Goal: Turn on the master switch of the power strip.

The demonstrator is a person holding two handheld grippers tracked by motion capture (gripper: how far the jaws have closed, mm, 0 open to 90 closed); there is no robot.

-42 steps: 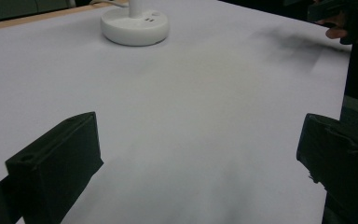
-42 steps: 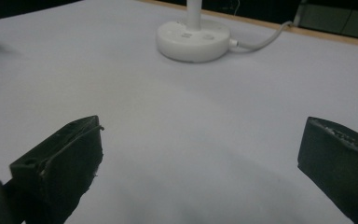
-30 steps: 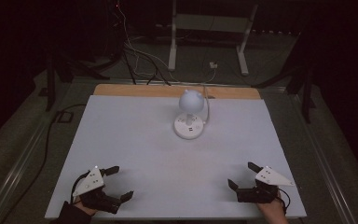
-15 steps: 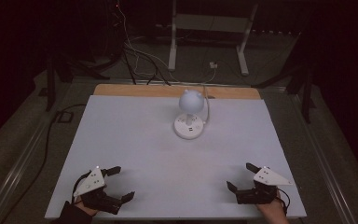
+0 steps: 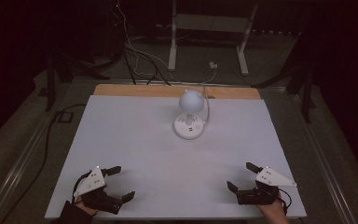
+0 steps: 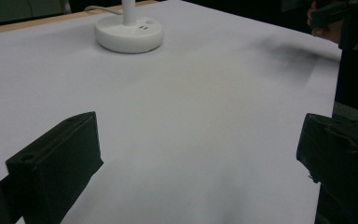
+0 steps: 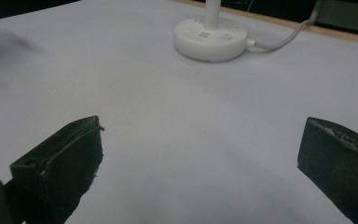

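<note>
Two grippers wait low on the white table, with a little white lamp far up the middle.

The left gripper [image 5: 120, 183] sits at the lower left of the high view, held by a hand [image 5: 85, 205] that comes up from the bottom edge. Its jaws are spread wide and hold nothing. The right gripper [image 5: 243, 176] sits at the lower right, with a hand [image 5: 271, 211] behind it, and its jaws are spread wide too, with nothing between them. Both point up and in toward the middle of the table [image 5: 135, 135]. The lamp [image 5: 190, 116] stands in the upper middle of the high view, well apart from both grippers. It has a round head on a thin stem and a flat round base, and a white cord [image 7: 286, 36] runs out from the base toward the far edge.
</note>
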